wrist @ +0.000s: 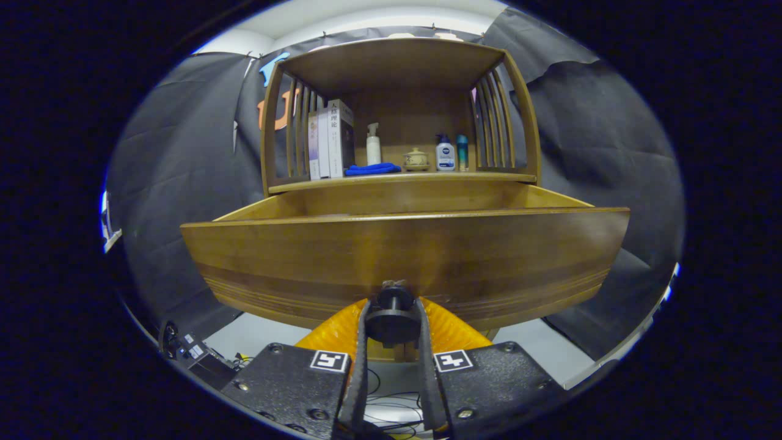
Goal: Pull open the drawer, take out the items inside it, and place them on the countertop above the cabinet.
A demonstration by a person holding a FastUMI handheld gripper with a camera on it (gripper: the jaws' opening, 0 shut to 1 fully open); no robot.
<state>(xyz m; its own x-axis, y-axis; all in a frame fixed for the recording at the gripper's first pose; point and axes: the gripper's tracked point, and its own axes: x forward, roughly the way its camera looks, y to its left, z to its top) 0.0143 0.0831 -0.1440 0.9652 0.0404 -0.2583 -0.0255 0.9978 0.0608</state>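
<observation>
The wooden drawer [403,250] stands pulled out toward me, its front panel close ahead of the fingers. My gripper [393,318] is shut on the dark round drawer knob [393,315], one finger on each side of it. The inside of the drawer is hidden behind its front panel; I see just its side walls and back. Above and behind the drawer lies the countertop [403,177] of the cabinet.
On the countertop stand books [330,140], a white pump bottle [373,145], a folded blue cloth [372,169], a small lidded pot [416,159], a lotion bottle [445,153] and a teal bottle [462,152]. Slatted sides and a top shelf [397,58] enclose it. Cables lie on the floor below.
</observation>
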